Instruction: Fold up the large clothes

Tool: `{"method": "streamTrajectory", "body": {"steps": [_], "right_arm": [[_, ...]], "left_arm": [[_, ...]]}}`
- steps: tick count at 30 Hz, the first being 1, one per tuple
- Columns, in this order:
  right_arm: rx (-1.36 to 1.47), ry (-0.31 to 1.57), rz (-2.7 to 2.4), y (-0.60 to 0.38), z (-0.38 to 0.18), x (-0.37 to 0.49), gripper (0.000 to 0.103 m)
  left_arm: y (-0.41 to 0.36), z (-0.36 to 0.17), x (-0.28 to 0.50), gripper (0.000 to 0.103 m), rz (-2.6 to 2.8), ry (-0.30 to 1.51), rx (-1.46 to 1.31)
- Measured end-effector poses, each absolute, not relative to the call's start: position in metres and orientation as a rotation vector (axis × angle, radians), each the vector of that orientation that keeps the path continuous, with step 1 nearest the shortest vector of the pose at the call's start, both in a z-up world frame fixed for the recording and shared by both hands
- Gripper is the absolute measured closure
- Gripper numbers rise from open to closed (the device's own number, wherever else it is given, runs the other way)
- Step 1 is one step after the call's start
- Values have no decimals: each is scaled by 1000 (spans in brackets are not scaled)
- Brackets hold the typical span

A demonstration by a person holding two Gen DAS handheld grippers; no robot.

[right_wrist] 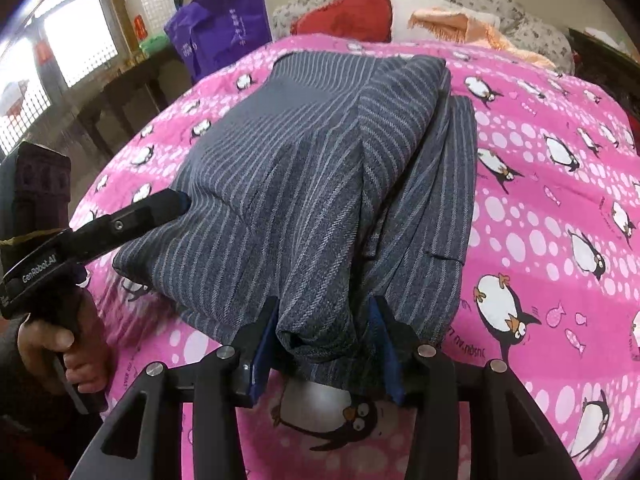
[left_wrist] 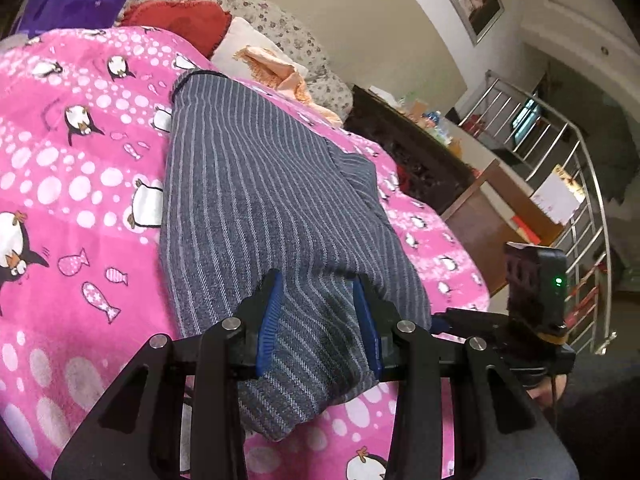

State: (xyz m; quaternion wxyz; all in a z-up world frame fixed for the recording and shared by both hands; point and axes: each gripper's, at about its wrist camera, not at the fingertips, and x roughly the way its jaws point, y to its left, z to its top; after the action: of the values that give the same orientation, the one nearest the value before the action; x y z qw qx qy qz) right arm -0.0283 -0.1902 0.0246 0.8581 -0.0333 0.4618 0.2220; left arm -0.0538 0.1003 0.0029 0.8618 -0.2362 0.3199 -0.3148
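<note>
"GenRobot.AI" in white on the left gripper (right_wrist: 181, 200) body (purple bag (right_wrist: 224, 28) print unreadable)

One striped garment (right_wrist: 304, 184), two grippers (left_wrist: 318, 320) (right_wrist: 324, 340), one red cushion (right_wrist: 348, 14).

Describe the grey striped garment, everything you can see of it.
The striped garment is dark grey woven cloth with thin pale stripes, thick like suiting. It lies partly folded on the pink penguin bedspread, layers stacked, with a narrower folded part alongside and a dark-edged end at the far side. Its near edge is bunched between the blue pads of the right gripper; the left gripper has another near part between its pads. Both bunches look lifted slightly off the bedspread. Whether it is trousers or a jacket is unclear.
</note>
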Motion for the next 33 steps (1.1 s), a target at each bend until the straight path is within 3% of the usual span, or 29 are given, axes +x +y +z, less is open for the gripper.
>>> {"method": "streamTrajectory", "body": {"steps": [13, 15, 17, 21, 27, 33], "right_arm": [[-83, 916, 491, -188, 21, -34, 56], [-67, 894, 497, -190, 20, -36, 56], [-51, 886, 498, -192, 22, -38, 56], [25, 907, 482, -200, 30, -40, 53], [14, 771, 382, -217, 68, -68, 49], [81, 684, 315, -240, 99, -95, 48]], "left_arm": [[96, 5, -58, 65, -656, 662, -478], [93, 9, -59, 54, -663, 668, -483], [86, 18, -60, 26, -679, 687, -490], [70, 47, -67, 0, -631, 726, -460], [48, 109, -90, 1, -370, 690, -276], [39, 136, -112, 1, -219, 695, -232]]}}
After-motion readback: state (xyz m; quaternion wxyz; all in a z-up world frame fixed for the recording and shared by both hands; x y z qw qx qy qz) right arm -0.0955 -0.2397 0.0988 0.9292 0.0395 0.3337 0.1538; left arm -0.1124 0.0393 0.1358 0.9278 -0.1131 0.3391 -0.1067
